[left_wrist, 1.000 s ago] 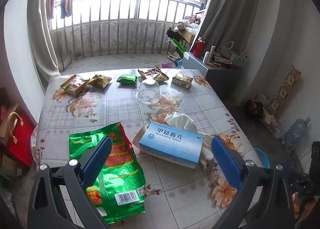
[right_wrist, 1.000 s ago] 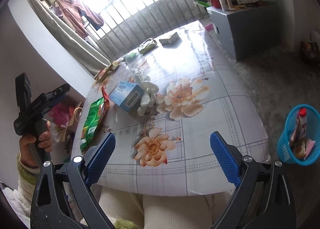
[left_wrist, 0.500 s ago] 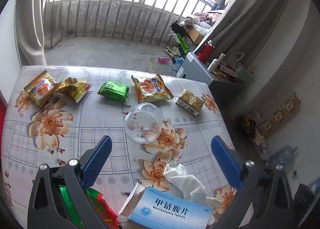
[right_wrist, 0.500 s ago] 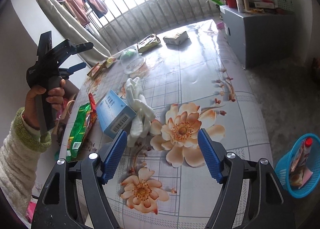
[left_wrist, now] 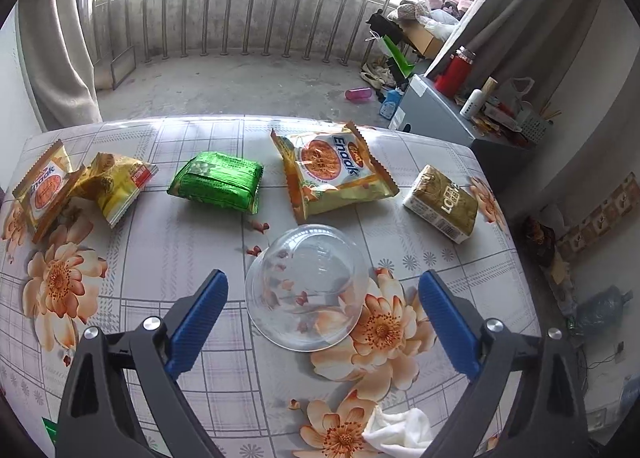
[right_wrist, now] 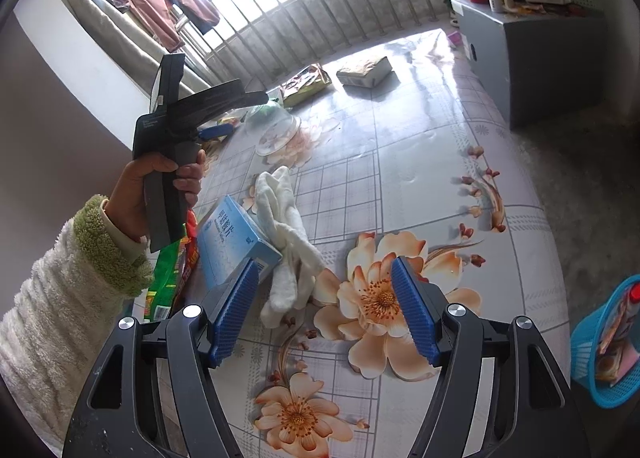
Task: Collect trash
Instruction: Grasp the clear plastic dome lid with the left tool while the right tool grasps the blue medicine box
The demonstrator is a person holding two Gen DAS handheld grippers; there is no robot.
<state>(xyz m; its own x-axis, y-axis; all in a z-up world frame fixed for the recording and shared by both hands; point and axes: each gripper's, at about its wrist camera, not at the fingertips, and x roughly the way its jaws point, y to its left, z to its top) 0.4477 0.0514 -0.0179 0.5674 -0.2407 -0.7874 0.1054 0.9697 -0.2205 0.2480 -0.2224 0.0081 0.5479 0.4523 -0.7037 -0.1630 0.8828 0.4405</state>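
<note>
Left tool [left_wrist: 322, 298] closing, clear dome lid [left_wrist: 307, 287] between pads, untouched

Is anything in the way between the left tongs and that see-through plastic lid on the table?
Nothing visible. The clear dome lid lies on the flowered table straight ahead of the left tongs, between the two blue pads, which are closing without touching it. The snack packets lie beyond it.

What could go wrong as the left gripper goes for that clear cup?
The left gripper is closing around the upside-down clear cup, not yet touching it. Thin plastic could buckle or squirt out forward toward the snack packets. The right gripper hovers open above the white cloth, holding nothing.
</note>
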